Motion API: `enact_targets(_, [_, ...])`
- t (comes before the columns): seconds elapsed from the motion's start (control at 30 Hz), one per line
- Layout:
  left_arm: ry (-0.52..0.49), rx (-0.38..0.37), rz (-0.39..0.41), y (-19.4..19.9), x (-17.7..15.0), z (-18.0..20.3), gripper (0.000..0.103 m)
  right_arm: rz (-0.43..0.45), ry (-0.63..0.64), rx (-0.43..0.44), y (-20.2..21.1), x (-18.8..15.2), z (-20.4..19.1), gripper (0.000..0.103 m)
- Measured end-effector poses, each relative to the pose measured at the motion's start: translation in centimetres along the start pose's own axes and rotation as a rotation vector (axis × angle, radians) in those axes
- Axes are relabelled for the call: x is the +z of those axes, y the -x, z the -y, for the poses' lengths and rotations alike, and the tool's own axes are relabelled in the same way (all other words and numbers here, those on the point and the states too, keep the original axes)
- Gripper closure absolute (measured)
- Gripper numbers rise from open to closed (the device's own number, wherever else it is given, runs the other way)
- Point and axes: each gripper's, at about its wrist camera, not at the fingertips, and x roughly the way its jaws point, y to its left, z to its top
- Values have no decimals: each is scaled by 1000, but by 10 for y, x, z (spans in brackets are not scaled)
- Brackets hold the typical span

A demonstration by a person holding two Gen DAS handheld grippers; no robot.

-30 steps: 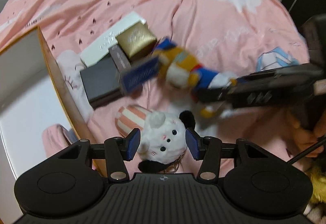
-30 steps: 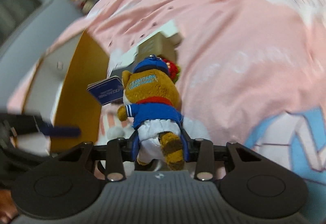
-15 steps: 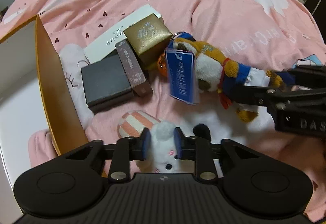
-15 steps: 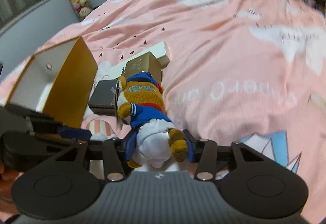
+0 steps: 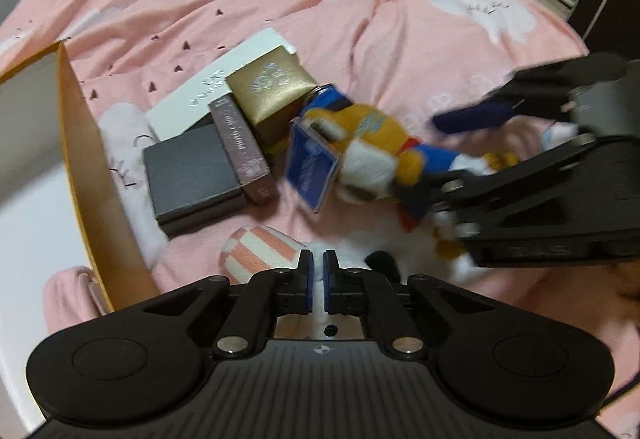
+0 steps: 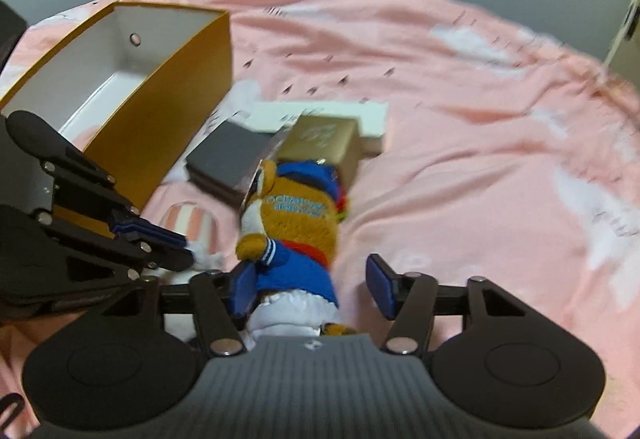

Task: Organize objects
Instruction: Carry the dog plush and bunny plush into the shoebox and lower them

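Writing (image 6: 298, 206) blurred; left fingers (image 5: 305, 275) pinch white plush (image 6: 208, 259), right fingers (image 6: 380, 287) open around bear (image 6: 292, 235).

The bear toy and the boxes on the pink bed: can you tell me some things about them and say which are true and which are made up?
1. The bear toy wears a blue hat and a blue top. True.
2. The big orange box is full of toys. False: its white inside shows nothing in it.
3. The gold box sits beside a flat white box. True.
4. The black box lies inside the orange box. False: it lies on the pink blanket, outside the box.
5. The left gripper is wide open. False: its jaws are nearly together, pinching a white plush toy.
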Motion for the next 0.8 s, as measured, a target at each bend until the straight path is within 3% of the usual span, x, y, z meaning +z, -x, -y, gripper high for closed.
enact_targets(0.07, [-14, -7, 8, -1, 0, 2, 99, -27, -49, 44, -6, -1, 3, 62])
enact_targets(0.17, [-12, -6, 9, -2, 0, 4, 99, -11, -137, 49, -1, -8, 12, 63])
enact_targets(0.27, [20, 58, -28, -4, 2, 4, 94, 1, -260, 88, 0, -18, 28, 63])
enact_targets(0.37, [70, 93, -68, -3, 3, 3, 79, 12, -295, 96, -2, -26, 29, 63])
enact_targets(0.43, [97, 135, -93, -2, 3, 3, 42, 18, -280, 86, -4, -25, 26, 63])
enact_targets(0.6, [181, 131, -159, -9, 3, 1, 34, 34, -272, 84, -3, -27, 25, 62])
enact_targets(0.8, [266, 166, -157, -23, 3, 0, 19, 57, -269, 87, -1, -32, 25, 62])
